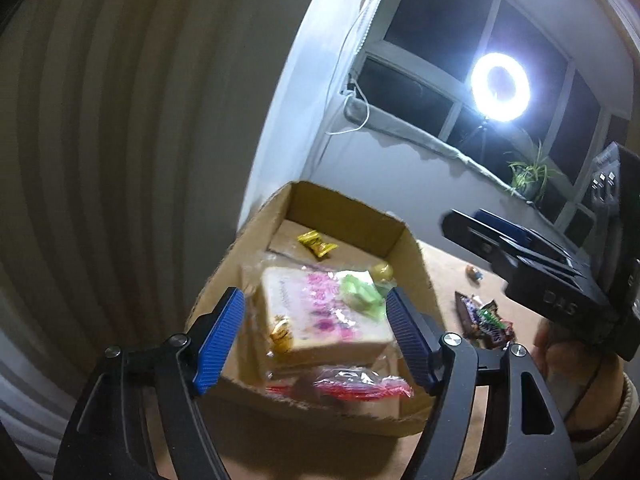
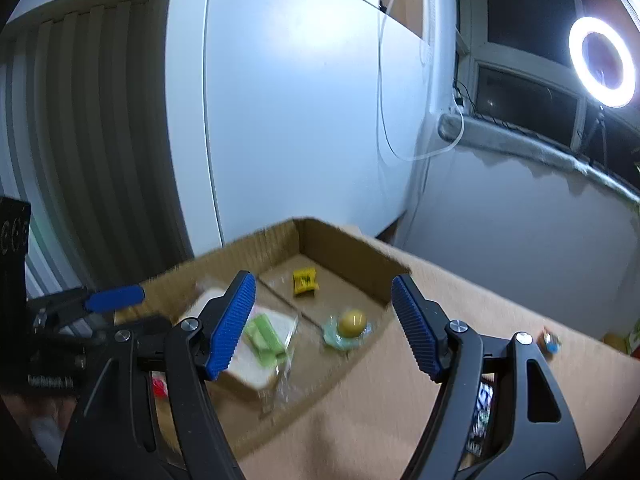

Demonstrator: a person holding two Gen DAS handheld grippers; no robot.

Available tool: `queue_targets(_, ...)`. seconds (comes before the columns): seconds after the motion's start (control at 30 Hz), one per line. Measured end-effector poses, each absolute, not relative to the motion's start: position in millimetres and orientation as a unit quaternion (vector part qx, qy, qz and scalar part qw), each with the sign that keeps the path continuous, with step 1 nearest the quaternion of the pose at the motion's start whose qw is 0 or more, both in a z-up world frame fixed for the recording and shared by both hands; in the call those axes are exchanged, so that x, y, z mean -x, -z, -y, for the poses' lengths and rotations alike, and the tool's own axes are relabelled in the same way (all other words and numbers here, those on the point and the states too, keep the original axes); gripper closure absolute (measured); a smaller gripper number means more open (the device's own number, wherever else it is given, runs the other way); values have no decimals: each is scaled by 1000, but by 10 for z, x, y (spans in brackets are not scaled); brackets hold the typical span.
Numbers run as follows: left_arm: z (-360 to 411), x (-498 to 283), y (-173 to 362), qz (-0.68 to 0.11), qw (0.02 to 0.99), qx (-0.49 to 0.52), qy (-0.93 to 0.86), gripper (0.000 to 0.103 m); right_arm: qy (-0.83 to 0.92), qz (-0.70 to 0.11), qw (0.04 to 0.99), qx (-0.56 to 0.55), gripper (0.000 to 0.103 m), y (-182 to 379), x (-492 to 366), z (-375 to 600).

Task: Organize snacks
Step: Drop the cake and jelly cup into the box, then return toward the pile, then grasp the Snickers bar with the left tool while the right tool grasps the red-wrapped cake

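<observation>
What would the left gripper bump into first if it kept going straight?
Probably the wrapped slice of bread in the cardboard box; it sits right between the open left gripper jaws, though depth is unclear.

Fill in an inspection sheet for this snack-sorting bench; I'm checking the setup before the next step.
Surface: tan tabletop.
Job's things: open cardboard box holds wrapped bread, yellow candy, red packet, round yellow sweet.
Clutter: chocolate bars and small candy lie outside the box.
Grippers: left gripper and right gripper open, nothing held.
Cables: white cord hangs on the wall.
Surroundings: ring light, dark window, potted plant.
</observation>
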State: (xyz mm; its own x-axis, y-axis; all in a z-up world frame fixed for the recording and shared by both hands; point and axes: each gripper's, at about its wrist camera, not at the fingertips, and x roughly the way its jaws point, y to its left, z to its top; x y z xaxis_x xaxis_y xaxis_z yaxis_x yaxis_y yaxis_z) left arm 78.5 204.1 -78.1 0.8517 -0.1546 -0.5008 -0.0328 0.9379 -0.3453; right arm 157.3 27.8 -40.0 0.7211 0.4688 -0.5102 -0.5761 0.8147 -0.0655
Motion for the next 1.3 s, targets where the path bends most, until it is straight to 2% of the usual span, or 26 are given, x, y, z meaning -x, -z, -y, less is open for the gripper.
queue_targets(0.73, -1726, -398, 528, -259, 950, 165, 54, 30, -272, -277, 918, 81, 29, 637, -791, 358)
queue_targets(1.3, -1031, -491, 497, -280, 946, 126, 107, 30, -216, -289, 932, 35, 29, 743, -806, 1129)
